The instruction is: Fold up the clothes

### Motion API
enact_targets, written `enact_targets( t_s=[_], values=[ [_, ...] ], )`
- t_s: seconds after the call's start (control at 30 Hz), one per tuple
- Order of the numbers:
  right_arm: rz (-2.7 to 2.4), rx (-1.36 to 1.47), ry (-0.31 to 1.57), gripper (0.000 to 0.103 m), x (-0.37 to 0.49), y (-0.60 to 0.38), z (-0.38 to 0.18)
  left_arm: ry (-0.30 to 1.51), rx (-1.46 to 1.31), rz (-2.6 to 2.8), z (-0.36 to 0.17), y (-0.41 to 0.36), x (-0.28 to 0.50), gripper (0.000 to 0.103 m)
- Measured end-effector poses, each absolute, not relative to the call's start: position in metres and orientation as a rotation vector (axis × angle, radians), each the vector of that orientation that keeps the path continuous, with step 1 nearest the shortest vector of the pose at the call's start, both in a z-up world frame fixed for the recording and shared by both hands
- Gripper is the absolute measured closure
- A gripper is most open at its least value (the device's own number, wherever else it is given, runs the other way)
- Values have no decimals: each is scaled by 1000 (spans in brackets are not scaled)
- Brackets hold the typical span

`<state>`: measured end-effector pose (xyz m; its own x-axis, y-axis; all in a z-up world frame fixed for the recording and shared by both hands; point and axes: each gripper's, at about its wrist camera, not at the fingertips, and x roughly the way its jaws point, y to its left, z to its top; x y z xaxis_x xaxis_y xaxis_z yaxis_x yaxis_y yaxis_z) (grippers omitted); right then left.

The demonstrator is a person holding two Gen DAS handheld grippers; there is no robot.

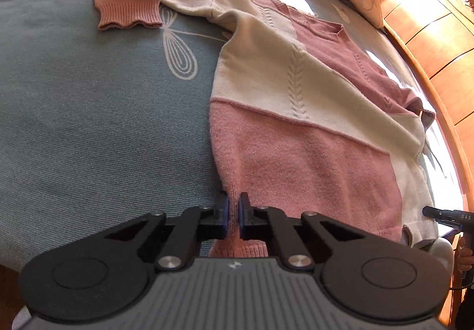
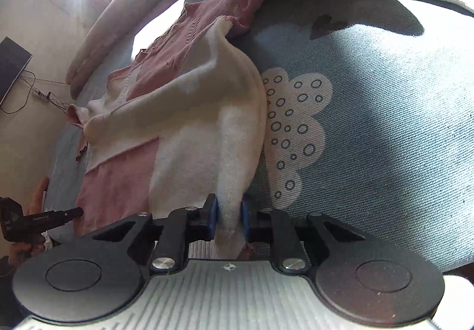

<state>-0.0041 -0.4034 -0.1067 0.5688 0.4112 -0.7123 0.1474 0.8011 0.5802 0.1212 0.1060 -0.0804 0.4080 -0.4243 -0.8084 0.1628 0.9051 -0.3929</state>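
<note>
Left wrist view: left gripper [image 1: 233, 213] jaws are pinching the pink hem corner of the sweater [image 1: 296, 128], which is lying spread on the blue-grey bed [image 1: 89, 122], one sleeve [image 1: 130, 1] flung out far-left. Right wrist view: right gripper [image 2: 229, 219] jaws are clamping the cream hem corner, sweater [image 2: 189, 122] bunching up off the bed [image 2: 385, 122].

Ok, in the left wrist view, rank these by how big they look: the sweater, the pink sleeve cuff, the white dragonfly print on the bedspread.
1. sweater, by far the largest.
2. pink sleeve cuff and dragonfly print: these look about alike, and the fisheye warps them, so I won't rank them.
</note>
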Motion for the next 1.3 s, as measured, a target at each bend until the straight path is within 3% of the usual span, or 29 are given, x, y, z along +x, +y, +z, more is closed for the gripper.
enact_targets(
  t_s=[0.23,0.5,0.53,0.73,0.93,1.13,1.3],
  values=[
    [160,623,935,91,-15,-408,-89,1060,-268,-396,-57,113,110,100],
    [104,580,1007,88,-8,-406,-99,1114,-229,-354,-68,114,110,98],
    [104,563,1011,86,-7,-405,-98,1121,-214,-349,-66,113,111,94],
    [73,487,935,74,-5,-411,-67,1060,-114,-328,-32,112,115,91],
    [73,510,860,73,10,-419,-46,966,-85,-396,3,85,134,71],
    [200,502,863,69,35,-373,-49,991,-95,-527,-19,31,151,68],
    [259,454,913,69,49,-335,-63,1034,-141,-431,-63,37,173,68]
  ],
)
